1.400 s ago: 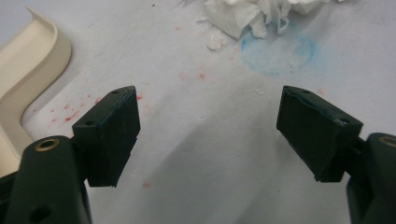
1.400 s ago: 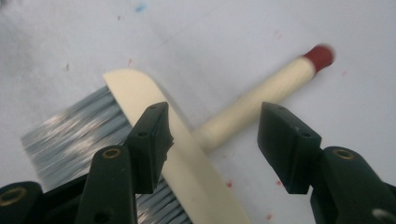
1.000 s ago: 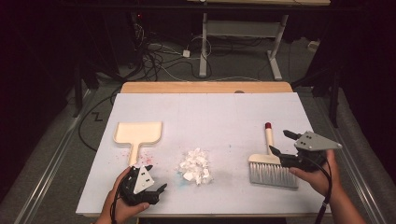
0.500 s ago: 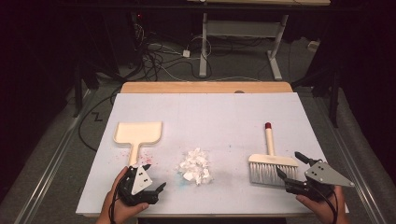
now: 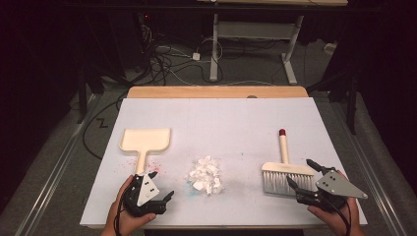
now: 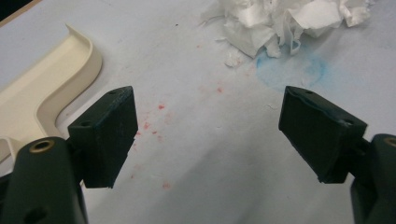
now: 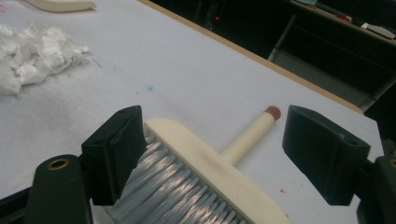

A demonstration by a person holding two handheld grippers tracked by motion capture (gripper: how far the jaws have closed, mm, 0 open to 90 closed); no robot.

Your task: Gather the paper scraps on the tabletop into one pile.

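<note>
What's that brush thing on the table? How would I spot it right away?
Look at the white table and go to its near right corner, beside the right gripper. There lies the brush: a cream head with pale grey bristles toward the person, its straight handle pointing away. The red tip on that handle sets it apart from the cream dustpan at the left and the paper scraps in the middle.

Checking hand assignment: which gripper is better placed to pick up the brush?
Right. The right gripper hangs open just beside the brush, bristles between its jaws; the left gripper sits by the dustpan.
</note>
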